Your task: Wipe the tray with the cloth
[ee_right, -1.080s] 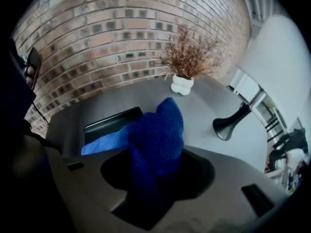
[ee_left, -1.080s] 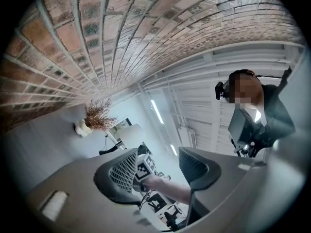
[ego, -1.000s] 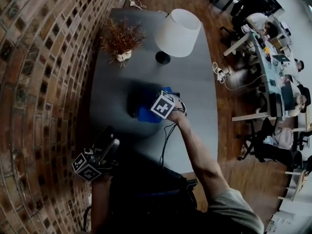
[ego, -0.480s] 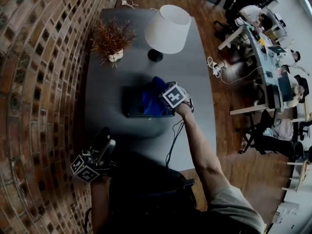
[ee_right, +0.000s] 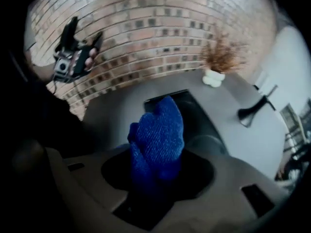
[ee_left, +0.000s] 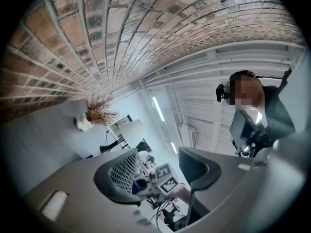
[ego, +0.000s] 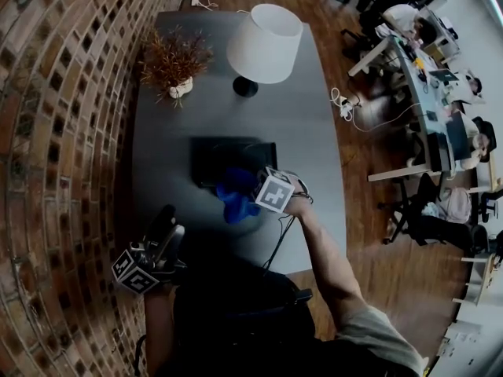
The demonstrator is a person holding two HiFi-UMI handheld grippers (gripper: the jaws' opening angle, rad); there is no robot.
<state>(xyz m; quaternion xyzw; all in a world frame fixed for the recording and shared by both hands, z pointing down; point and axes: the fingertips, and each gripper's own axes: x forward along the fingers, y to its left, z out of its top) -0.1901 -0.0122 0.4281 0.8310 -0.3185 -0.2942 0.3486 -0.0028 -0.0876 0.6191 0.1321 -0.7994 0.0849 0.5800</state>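
Blue cloth [ee_right: 158, 132] clamped in right tool [ee_right: 156, 174], arm stretched forward near tray [ego: 224, 157]; left tool [ee_left: 156, 167] gapes empty

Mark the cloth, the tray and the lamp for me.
cloth [ego: 234, 195], head view, middle of the blue bundle
tray [ego: 224, 157], head view, bare dark floor
lamp [ego: 265, 44], head view, white shade
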